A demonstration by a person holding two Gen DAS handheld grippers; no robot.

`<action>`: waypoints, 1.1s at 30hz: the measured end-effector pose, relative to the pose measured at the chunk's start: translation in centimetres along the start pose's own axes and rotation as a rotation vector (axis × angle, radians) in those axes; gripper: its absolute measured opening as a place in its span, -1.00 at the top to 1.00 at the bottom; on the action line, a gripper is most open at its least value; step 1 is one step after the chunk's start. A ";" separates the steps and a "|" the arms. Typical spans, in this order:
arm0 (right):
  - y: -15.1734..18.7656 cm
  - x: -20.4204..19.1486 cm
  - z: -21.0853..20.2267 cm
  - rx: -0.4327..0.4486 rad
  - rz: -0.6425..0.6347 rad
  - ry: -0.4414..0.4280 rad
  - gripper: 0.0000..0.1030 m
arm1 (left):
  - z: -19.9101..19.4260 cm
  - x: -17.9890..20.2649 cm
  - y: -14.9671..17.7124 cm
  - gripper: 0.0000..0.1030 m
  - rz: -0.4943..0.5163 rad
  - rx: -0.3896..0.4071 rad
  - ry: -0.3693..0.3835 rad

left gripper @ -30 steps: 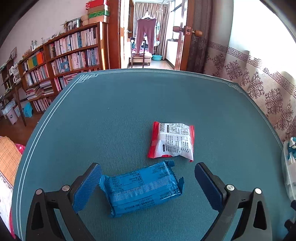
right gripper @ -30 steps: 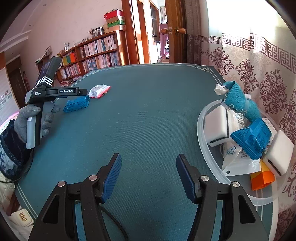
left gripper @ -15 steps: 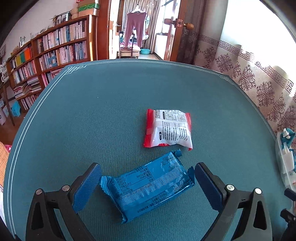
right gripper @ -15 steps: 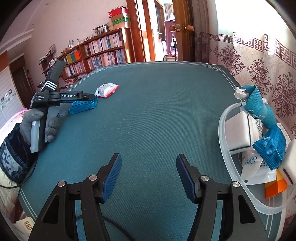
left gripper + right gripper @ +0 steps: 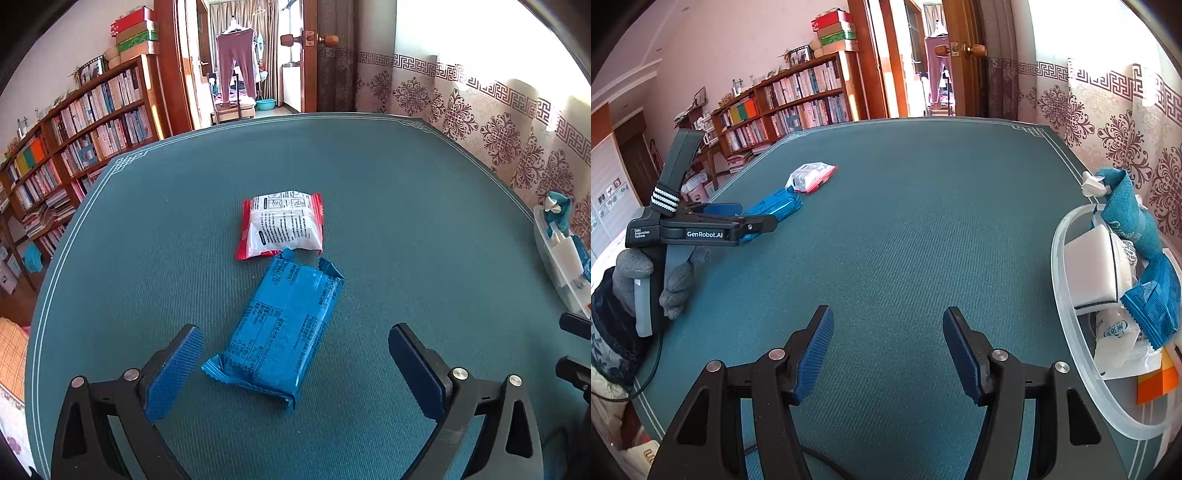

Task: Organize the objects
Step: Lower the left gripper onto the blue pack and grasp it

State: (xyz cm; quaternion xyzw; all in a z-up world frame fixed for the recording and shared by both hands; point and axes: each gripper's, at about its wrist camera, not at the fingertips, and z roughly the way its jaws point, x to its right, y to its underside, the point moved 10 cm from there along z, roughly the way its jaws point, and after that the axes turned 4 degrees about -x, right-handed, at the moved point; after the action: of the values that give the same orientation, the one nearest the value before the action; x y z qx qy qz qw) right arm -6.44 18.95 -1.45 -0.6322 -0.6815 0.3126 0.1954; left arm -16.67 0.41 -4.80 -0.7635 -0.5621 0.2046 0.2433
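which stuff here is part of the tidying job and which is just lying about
Part of the job:
- blue packet, between the open fingers of the left gripper
- red and white packet, just beyond it
- clear bin, already holding packets and sponges
- right gripper, open, nothing in it

Just there:
- bookshelf
- boxes on top of it
- curtain
- door

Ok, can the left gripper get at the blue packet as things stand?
Probably yes. The left gripper is open with the blue packet lying flat between its fingers, nothing on top of it. The red and white packet sits just beyond its far end, clear of the fingers.
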 end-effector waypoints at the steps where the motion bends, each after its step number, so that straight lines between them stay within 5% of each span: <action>1: -0.1 -0.1 0.0 0.004 0.000 -0.001 -0.22 | 0.3 -0.5 -0.3 -0.99 0.001 -0.002 -0.040; 5: -0.6 -0.2 -0.2 0.017 0.002 -0.005 -0.22 | 1.8 -1.8 -0.8 -0.97 -0.023 -0.009 -0.091; 8: -1.0 -0.3 0.0 0.020 0.002 -0.011 -0.22 | 2.4 -1.8 -0.7 -0.76 -0.029 -0.020 -0.082; 15: -2.4 -1.6 1.4 0.008 0.000 -0.047 -0.22 | 2.1 -1.2 -0.2 0.10 -0.031 -0.016 -0.055; 33: -9.7 -6.1 10.4 -0.075 0.046 -0.154 -0.22 | 0.2 -8.0 0.2 0.15 -0.294 0.056 -0.227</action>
State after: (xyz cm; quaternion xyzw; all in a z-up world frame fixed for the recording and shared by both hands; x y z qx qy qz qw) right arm -19.73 11.08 -1.71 -0.6286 -0.6910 0.3391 0.1113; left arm -18.91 -7.25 -4.72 -0.6382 -0.6855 0.2671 0.2269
